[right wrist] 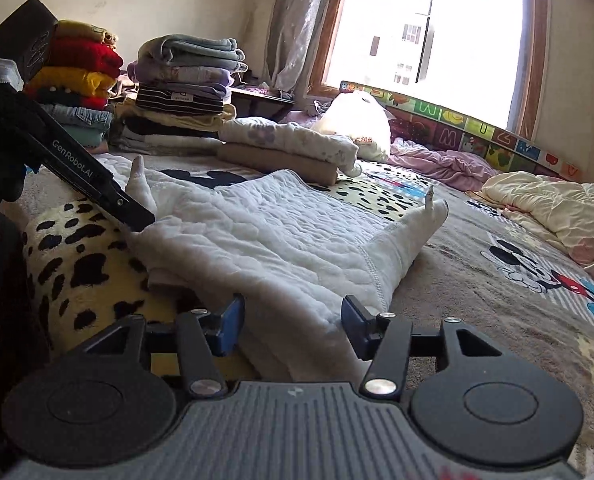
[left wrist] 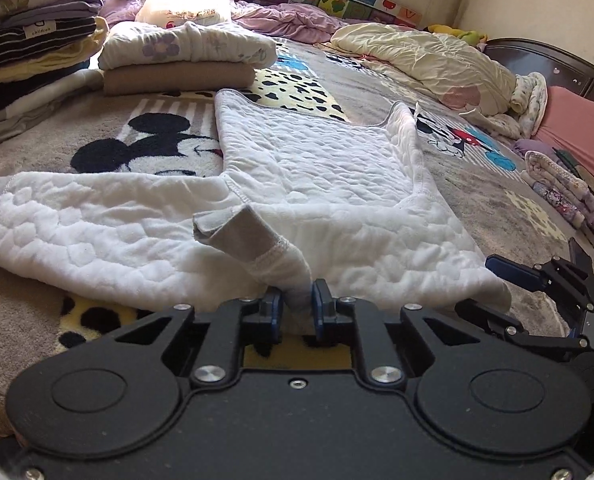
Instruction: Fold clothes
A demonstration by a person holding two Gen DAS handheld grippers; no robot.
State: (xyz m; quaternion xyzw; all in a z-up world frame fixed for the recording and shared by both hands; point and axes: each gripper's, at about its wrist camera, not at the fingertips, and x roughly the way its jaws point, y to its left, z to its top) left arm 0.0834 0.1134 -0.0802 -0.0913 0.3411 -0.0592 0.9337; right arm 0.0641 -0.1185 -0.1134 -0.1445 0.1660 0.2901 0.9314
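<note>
The left gripper (left wrist: 298, 300) is pinched nearly closed on a sleeve cuff of the white garment (left wrist: 317, 168), lifting it. The right gripper (right wrist: 293, 326) stands wide open, its blue pads either side of the garment's near edge, gripping nothing. The garment lies spread on a cartoon-mouse blanket (left wrist: 477, 200). "GenRobot.AI" is printed on the left gripper's side. Farther off, a striped top in the stack (left wrist: 37, 36) reads "children".

Probably a bedroom: bed (left wrist: 497, 208), folded laundry (right wrist: 185, 80).
</note>
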